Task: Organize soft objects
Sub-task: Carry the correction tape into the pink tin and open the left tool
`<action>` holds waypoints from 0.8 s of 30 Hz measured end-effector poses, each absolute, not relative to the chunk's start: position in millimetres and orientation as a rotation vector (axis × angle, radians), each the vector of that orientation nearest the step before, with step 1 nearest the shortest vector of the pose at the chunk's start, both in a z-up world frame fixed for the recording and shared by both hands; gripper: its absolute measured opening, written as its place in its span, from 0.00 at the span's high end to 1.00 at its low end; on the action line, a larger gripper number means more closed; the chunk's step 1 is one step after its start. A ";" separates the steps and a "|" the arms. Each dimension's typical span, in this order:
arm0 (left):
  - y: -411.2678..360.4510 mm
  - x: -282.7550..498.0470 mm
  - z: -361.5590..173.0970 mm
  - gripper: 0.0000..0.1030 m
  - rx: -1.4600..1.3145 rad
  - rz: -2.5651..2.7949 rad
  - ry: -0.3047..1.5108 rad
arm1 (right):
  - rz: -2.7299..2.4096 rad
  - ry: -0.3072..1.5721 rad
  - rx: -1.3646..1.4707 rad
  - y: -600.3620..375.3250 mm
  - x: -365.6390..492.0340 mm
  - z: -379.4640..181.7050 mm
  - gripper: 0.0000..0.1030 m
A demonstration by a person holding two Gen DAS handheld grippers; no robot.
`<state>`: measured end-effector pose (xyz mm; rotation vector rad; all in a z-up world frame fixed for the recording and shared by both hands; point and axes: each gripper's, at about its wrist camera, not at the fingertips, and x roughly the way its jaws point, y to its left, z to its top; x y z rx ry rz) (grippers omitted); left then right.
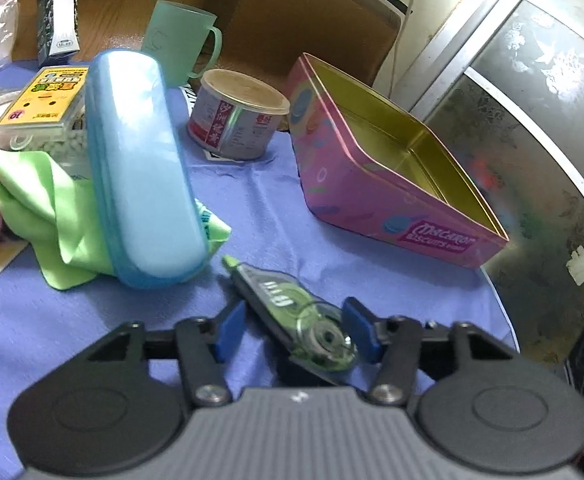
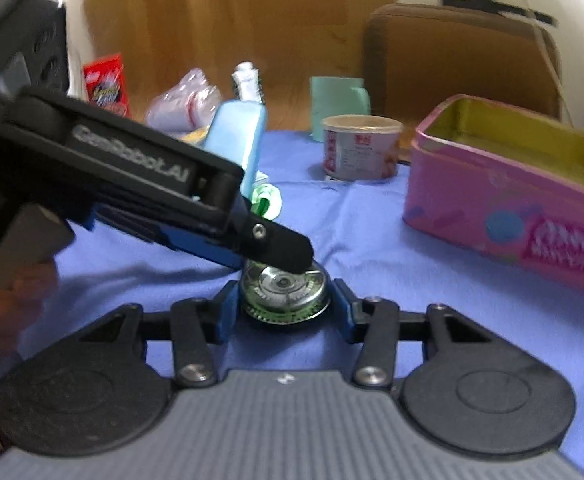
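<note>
Both grippers close in on the green correction tape roller (image 1: 292, 312) lying on the blue cloth (image 1: 260, 208): the left gripper (image 1: 294, 330) has its blue pads spread wide on either side of the roller's round end, not clearly pressing it, while the right gripper (image 2: 286, 306) brackets the same round end with pads just beside it, and I cannot tell if they touch. Beyond lie a light blue case (image 1: 144, 168) resting on a green cloth (image 1: 52, 216), a small tub (image 1: 238, 114), and an open pink tin (image 1: 392, 172).
</note>
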<state>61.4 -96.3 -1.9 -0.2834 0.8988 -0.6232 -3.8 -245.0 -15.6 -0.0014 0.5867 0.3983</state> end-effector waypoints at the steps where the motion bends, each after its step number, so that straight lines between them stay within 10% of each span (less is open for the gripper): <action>1: -98.5 59.5 -0.4 0.53 -0.278 -0.628 0.895 | 0.378 0.577 0.016 -246.3 -9.0 -16.1 0.50; 24: -239.5 138.5 64.3 0.47 -0.122 -0.768 0.711 | 0.074 0.319 -0.012 -320.9 56.8 32.3 0.50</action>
